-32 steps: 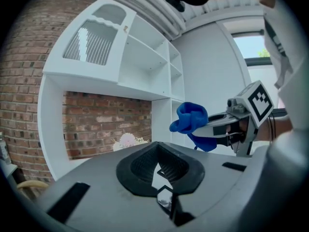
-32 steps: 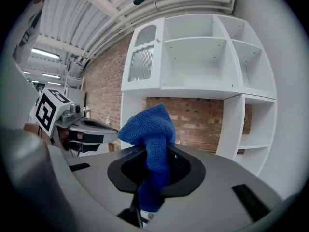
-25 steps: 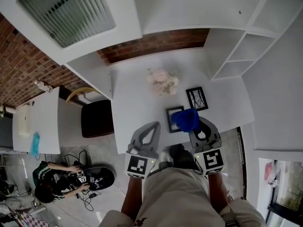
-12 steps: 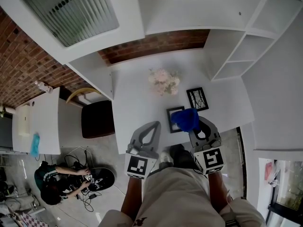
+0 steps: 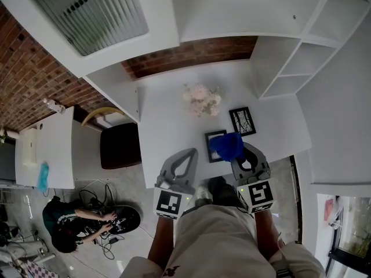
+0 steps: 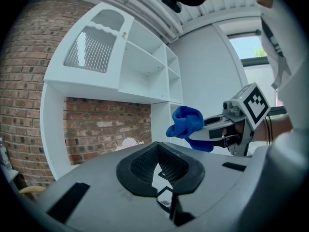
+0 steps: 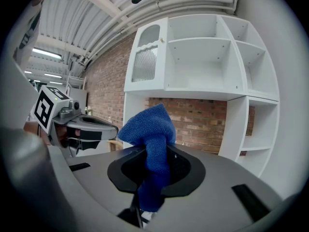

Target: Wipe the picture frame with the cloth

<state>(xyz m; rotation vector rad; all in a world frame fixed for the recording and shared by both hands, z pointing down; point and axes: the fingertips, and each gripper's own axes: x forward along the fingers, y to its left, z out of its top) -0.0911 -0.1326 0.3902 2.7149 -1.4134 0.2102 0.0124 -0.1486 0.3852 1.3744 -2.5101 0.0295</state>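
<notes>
At far left a person [image 5: 72, 225] crouches on the floor among cables, below a white side table [image 5: 49, 146]. A dark stool [image 5: 120, 145] stands between that table and the white desk [image 5: 168, 117].

Our left gripper [image 5: 184, 154] hovers over the desk's front edge, its jaws closed together with nothing between them.

Flowers [image 5: 200, 100] sit mid-desk, nearer the brick wall. Just right of the left gripper is the frame [image 5: 212, 145], near the desk's front edge. Its long axis runs from the front edge toward the wall, tipped slightly. We cannot tell whether it stands or lies flat.

The blue cloth [image 5: 227, 146] covers the frame's right side from above and blocks our sight of that part. The right gripper [image 5: 240, 155] is clamped on the cloth, which bunches up past the jaw tips.

A second frame [image 5: 241, 120] sits further back, to the right. White shelves [image 5: 301, 57] rise at the desk's right end.
</notes>
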